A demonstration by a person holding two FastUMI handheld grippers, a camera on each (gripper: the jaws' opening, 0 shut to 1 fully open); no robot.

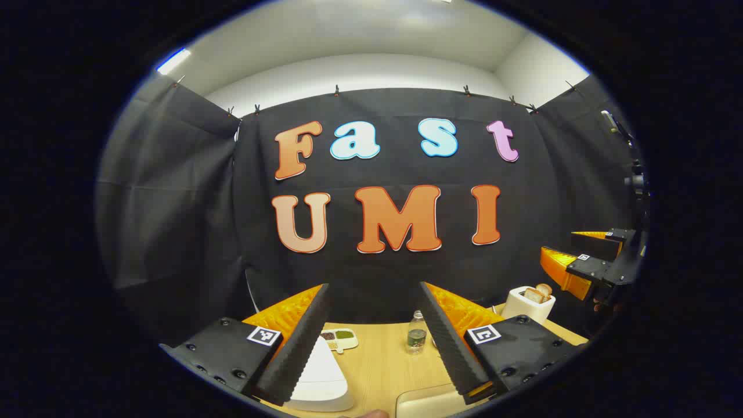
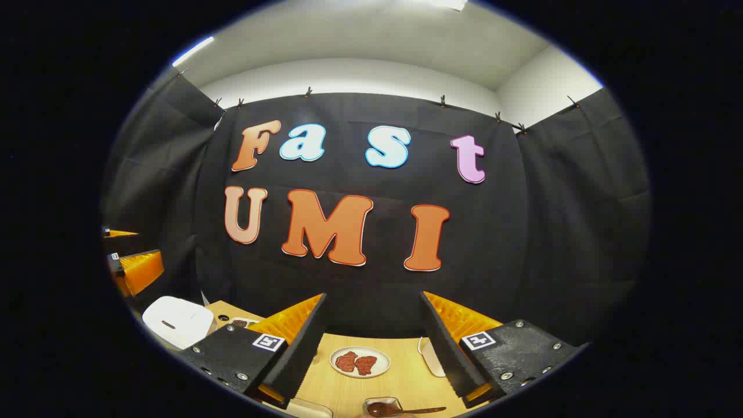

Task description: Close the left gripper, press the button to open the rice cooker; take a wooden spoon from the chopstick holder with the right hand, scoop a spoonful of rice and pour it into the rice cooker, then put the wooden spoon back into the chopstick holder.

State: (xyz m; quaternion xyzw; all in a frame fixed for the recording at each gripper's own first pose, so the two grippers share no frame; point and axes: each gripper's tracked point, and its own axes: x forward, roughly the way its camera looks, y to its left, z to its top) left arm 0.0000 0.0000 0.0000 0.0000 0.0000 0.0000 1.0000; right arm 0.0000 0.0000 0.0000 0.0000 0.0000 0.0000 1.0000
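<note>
With both the left gripper [image 1: 371,342] and right gripper [image 2: 371,348] holding fingers spread and empty above the worktop [image 1: 383,366], we risk pressing the rice cooker [image 1: 322,371] button with open fingers that straddle it.

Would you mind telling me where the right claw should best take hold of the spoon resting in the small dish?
Probably the free handle end of the spoon, coming from above: it lies roughly flat, sticking out to the view's right past the dish.

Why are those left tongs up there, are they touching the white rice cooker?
Apart. The left gripper view shows the left tongs open in the air, the rice cooker below them.
</note>
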